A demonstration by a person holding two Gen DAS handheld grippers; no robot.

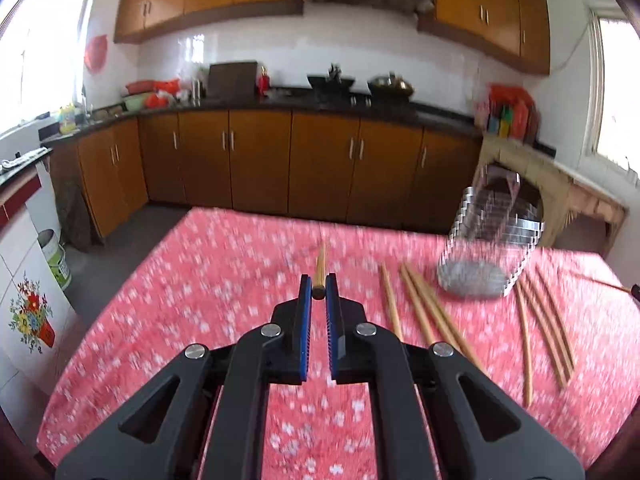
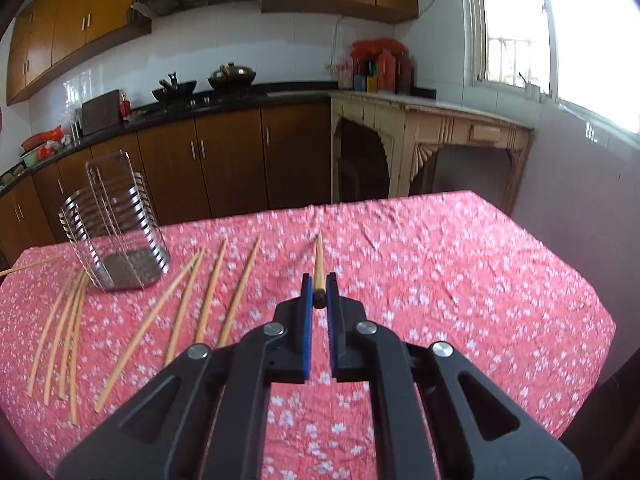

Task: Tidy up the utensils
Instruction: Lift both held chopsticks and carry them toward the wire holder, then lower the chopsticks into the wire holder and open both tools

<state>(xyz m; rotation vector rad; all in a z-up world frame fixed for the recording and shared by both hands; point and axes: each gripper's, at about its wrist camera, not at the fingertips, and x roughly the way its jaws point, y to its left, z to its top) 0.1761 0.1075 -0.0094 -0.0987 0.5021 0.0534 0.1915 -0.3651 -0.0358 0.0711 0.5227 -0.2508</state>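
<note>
Each pair of tongs pinches one chopstick by its thick end, the stick pointing toward twelve o'clock: the left tongs (image 1: 319, 289) grip a chopstick (image 1: 321, 264), the right tongs (image 2: 319, 290) another chopstick (image 2: 319, 260). Loose chopsticks (image 2: 208, 292) lie on the table (image 2: 440, 264) at nine to ten o'clock in the right view, near the wire holder (image 2: 116, 236). The left view, blurred, shows the holder at two o'clock and a flowered cabinet (image 1: 28, 312) at nine.
</note>
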